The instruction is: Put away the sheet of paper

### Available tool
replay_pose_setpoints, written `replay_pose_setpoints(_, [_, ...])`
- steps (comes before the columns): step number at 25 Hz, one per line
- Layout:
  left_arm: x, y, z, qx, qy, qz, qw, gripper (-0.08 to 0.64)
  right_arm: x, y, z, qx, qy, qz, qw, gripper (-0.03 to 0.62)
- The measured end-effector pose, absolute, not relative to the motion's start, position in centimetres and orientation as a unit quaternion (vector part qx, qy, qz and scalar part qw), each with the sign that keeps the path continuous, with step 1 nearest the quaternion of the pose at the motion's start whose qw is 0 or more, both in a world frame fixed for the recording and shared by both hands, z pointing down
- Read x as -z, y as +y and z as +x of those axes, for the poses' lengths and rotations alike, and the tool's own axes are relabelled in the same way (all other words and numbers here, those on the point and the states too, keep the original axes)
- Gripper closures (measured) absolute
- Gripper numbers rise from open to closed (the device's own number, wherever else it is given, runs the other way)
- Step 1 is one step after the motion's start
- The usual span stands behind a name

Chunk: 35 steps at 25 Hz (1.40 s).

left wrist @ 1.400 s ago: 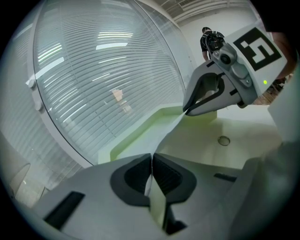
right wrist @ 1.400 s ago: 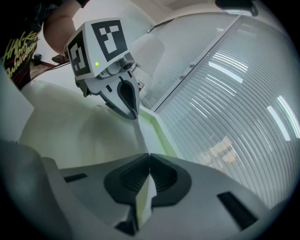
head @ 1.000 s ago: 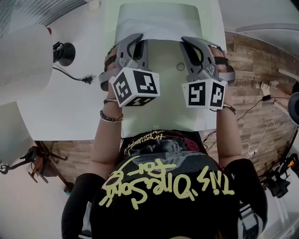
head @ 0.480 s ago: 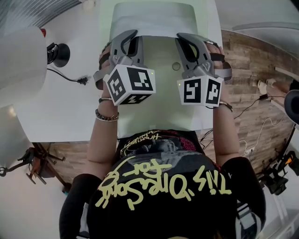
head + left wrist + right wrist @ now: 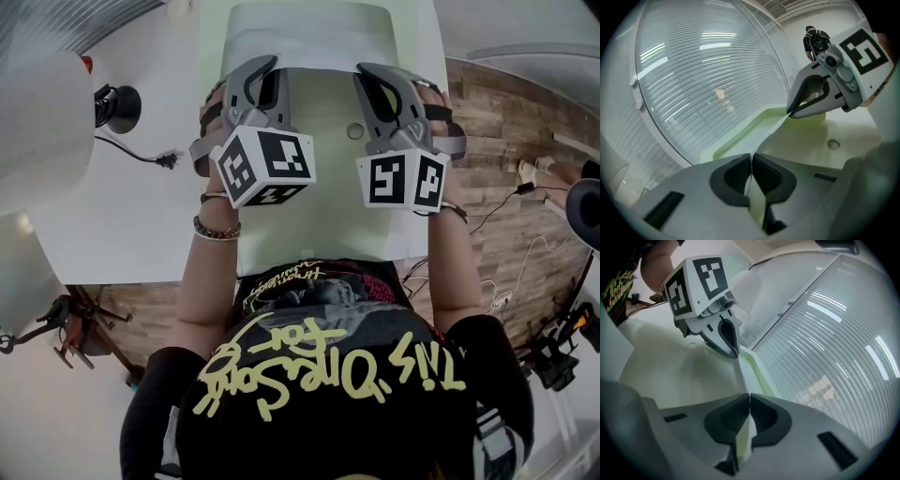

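Note:
A large pale green sheet of paper (image 5: 309, 202) lies over the white table (image 5: 122, 220) in front of the person. Its far part (image 5: 309, 37) looks lighter beyond a line across it at the grippers' tips. My left gripper (image 5: 272, 75) is shut on the sheet's edge (image 5: 771, 131); that thin edge runs taut from the left gripper (image 5: 751, 157) to my right gripper (image 5: 790, 112). The right gripper (image 5: 370, 75) is likewise shut on the same edge (image 5: 740, 376), as the right gripper (image 5: 749, 397) shows in its own view, facing the left gripper (image 5: 736, 355).
A small round disc (image 5: 354, 132) shows on the surface between the grippers. A black round stand (image 5: 120, 108) with a cable and plug (image 5: 169, 160) sits on the table at left, beside a white shade (image 5: 37, 117). Window blinds (image 5: 703, 84) rise beyond the table. Wooden floor with cables (image 5: 520, 234) lies at right.
The view has shifted slightly; both grippers keep the same hold on the sheet's edge in the same place.

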State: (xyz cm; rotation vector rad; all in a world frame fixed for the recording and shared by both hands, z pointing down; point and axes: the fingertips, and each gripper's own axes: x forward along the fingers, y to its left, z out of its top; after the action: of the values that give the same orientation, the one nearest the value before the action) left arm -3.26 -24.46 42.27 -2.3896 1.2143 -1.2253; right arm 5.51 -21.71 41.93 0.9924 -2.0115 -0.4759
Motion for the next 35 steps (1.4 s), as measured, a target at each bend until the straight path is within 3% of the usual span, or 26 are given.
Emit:
replay_pose_setpoints(16, [-42.2,-24.1,-3.5,0.418,0.404,-0.806,0.110,0.545,-42.5,-21.3,5.1,0.164,-0.806,0.401,0.404,0.581])
replay_pose_setpoints(26, [-42.8,-23.6,-3.3,0.433,0.386,-0.806,0.116,0.479,-42.9,-21.2,4.8,0.155,-0.809,0.401,0.400,0.579])
replay_pose_setpoints(30, [-42.9,-23.5,-3.2,0.433,0.381,-0.809,0.115,0.449,-43.3,-21.0,4.6,0.145,-0.813,0.394,0.403,0.517])
replay_pose_setpoints(35, [-43.3,-23.2,-3.0,0.441,0.371,-0.809,0.121,0.423,-43.9,-20.8,4.7,0.145,-0.814,0.393,0.403,0.503])
